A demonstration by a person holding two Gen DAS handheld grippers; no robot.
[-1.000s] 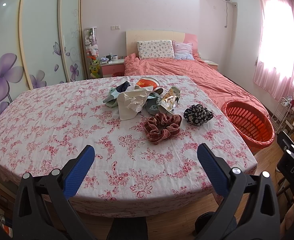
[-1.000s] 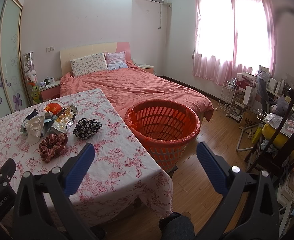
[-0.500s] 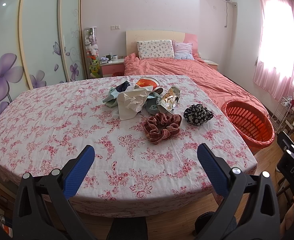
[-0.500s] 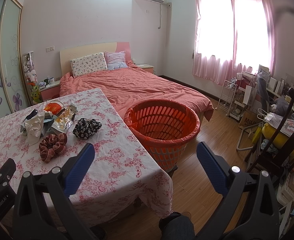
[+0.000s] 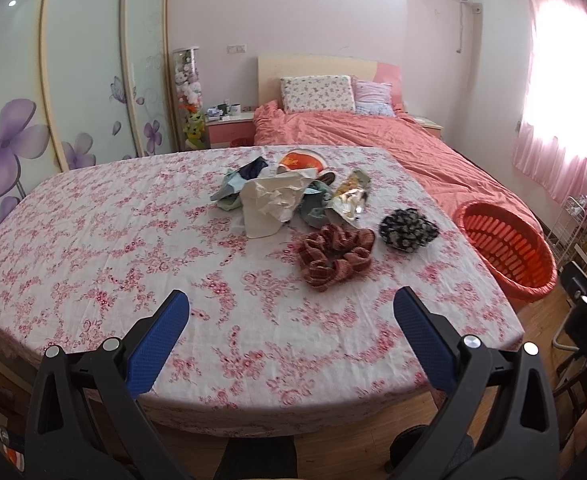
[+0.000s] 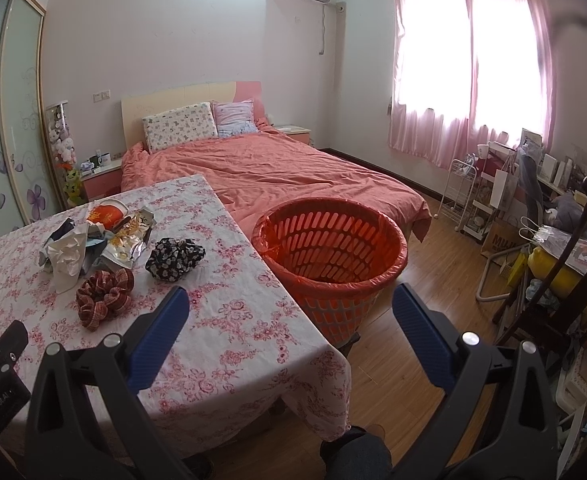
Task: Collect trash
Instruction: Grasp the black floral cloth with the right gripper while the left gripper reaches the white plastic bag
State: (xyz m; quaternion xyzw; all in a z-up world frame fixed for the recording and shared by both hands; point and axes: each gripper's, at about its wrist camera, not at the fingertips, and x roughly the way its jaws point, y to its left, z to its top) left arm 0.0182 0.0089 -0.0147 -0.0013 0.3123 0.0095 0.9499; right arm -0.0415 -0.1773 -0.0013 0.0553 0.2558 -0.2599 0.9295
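Both the left gripper [image 5: 291, 312] and right gripper [image 6: 291, 310], jaws apart and empty; ahead of the left, crumpled paper [image 5: 271, 204], probably light and soft, best pinched at a raised fold.

Trash pile sits far-centre on my table [image 5: 105, 248], all loose pieces bunched and touching. Crumpled white paper [image 5: 271, 204] on the near side, biggest piece, partly draped over the rest. Silver foil snack wrapper [image 5: 349, 200] just right of it, torn open, lying flat. Teal/dark crumpled wrappers [image 5: 237, 184] on the left edge of the pile. Orange round lid or dish [image 5: 302, 160] at the back, tilted. Orange slotted basket [image 6: 329, 256] stands upright on the floor just off the table's right edge, lined with a red bag, nothing visible inside.
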